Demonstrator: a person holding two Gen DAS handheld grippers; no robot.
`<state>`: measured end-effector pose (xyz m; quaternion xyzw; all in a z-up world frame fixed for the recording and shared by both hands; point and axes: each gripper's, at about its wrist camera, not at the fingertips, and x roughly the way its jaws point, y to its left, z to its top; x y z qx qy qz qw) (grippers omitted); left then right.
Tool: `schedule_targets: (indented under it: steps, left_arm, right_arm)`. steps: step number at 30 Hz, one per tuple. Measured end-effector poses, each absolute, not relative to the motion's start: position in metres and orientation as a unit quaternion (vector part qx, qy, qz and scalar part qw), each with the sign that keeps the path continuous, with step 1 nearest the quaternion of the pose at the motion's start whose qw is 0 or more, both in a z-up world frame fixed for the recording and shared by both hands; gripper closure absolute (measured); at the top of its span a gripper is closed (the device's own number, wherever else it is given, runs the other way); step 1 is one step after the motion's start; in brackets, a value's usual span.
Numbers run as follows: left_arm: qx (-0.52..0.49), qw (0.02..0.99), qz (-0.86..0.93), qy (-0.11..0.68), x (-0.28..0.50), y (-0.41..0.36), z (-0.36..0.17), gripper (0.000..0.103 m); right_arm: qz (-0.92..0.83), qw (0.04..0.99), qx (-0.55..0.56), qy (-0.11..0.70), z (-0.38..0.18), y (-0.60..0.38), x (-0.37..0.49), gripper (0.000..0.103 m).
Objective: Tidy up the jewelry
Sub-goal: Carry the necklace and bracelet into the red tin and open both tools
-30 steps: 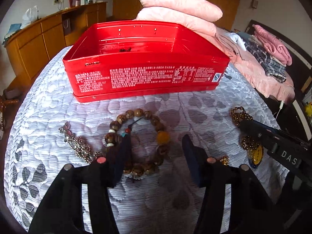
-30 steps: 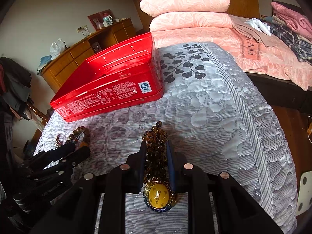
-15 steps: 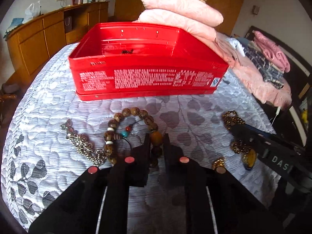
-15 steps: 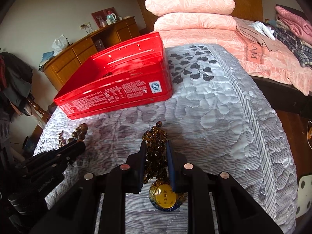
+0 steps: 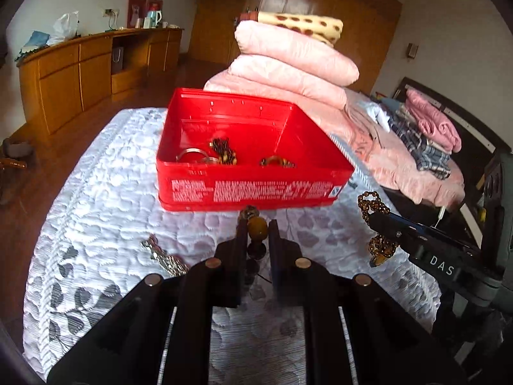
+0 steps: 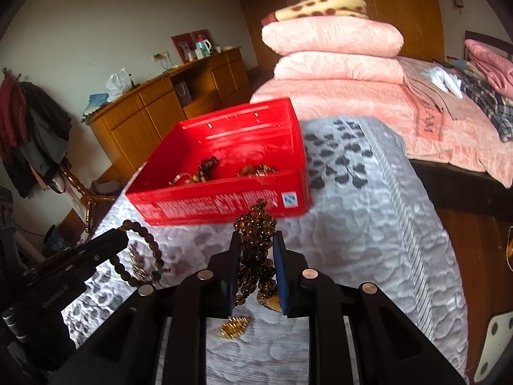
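Observation:
A red tin box (image 5: 250, 189) stands open on the quilted bed, with several bracelets and rings inside; it also shows in the right wrist view (image 6: 224, 203). My left gripper (image 5: 258, 227) is shut on a wooden bead bracelet (image 5: 257, 228), lifted above the quilt before the box. My right gripper (image 6: 256, 243) is shut on a brown bead necklace (image 6: 256, 234) with a yellow pendant hanging below, also lifted. The right gripper with the necklace (image 5: 373, 207) shows at right in the left wrist view. A silver chain (image 5: 163, 256) lies on the quilt at left.
A small gold piece (image 6: 234, 327) lies on the quilt under my right gripper. Stacked pink pillows (image 5: 295, 64) and folded clothes (image 5: 426, 134) lie behind the box. A wooden sideboard (image 5: 80, 70) stands at the far left. The bed edge drops off at right.
My left gripper closed on the bead bracelet and lifted it off the quilt. My right gripper lifted the necklace. Both rose, so the inside of the box now shows.

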<state>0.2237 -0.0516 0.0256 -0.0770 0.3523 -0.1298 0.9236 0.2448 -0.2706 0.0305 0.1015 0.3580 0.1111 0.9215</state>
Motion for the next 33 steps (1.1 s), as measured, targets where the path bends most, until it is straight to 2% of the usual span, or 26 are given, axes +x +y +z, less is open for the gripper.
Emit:
schedule_targets:
  steps: [10, 18, 29, 31, 32, 33]
  left_arm:
    - [-0.084, 0.940, -0.143, 0.298, 0.234, -0.049, 0.069, 0.091]
    - [-0.085, 0.951, -0.140, 0.261, 0.277, -0.052, 0.101, 0.091]
    - [-0.080, 0.938, -0.118, 0.317, 0.353, -0.048, 0.052, 0.091]
    - [-0.084, 0.932, -0.118, 0.332, 0.361, -0.045, 0.041, 0.090]
    - [-0.088, 0.930, -0.117, 0.338, 0.365, -0.045, 0.038, 0.086]
    - [-0.094, 0.929, -0.115, 0.338, 0.366, -0.042, 0.036, 0.075]
  right_arm:
    - [0.130, 0.933, 0.083, 0.326, 0.075, -0.258, 0.277, 0.083]
    - [0.147, 0.928, 0.087, 0.330, 0.084, -0.244, 0.327, 0.083]
    - [0.145, 0.916, 0.096, 0.362, 0.048, -0.232, 0.392, 0.083]
    - [0.144, 0.913, 0.096, 0.369, 0.041, -0.232, 0.397, 0.077]
    - [0.138, 0.914, 0.095, 0.369, 0.037, -0.233, 0.398, 0.063]
    - [0.134, 0.916, 0.092, 0.366, 0.037, -0.234, 0.397, 0.058]
